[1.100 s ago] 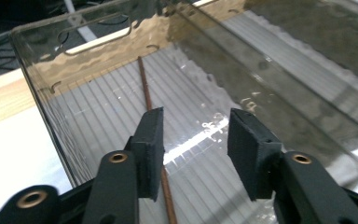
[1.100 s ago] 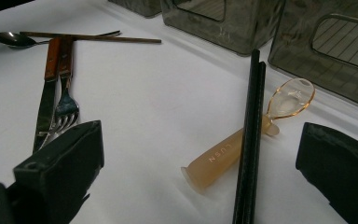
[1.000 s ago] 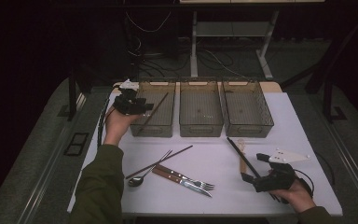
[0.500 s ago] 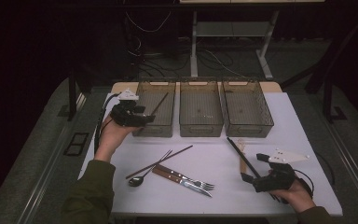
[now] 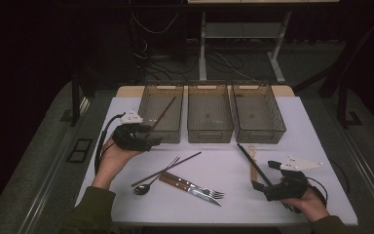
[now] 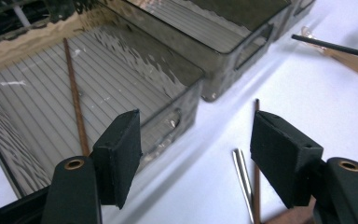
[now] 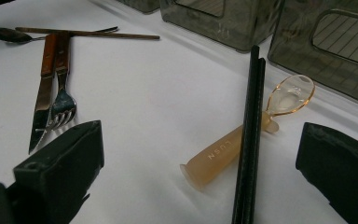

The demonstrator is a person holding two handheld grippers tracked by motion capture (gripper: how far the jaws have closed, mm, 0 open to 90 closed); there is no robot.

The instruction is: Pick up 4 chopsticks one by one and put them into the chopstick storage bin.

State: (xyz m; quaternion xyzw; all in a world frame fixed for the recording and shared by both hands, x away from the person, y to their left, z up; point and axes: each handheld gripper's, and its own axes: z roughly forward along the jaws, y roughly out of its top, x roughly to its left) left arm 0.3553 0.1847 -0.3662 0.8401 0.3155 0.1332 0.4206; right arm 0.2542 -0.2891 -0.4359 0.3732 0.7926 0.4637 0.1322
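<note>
Sorting cutlery into bins, mid-step. At left, left gripper [image 5: 148, 138] just in front of the left bin [image 5: 146, 127], jaws just opened wide and empty; one brown chopstick [image 5: 163, 114] leaning inside. At centre, its mate [image 5: 168, 168] on the table beside spoon, knife and fork — likely next, calling for a low pinch. At right, right gripper [image 5: 263, 176] parted, empty, straddling the black chopsticks [image 7: 251, 140].

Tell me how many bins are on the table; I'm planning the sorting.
3: left bin holding one brown chopstick, middle bin and right bin, side by side along the table's far edge.
</note>
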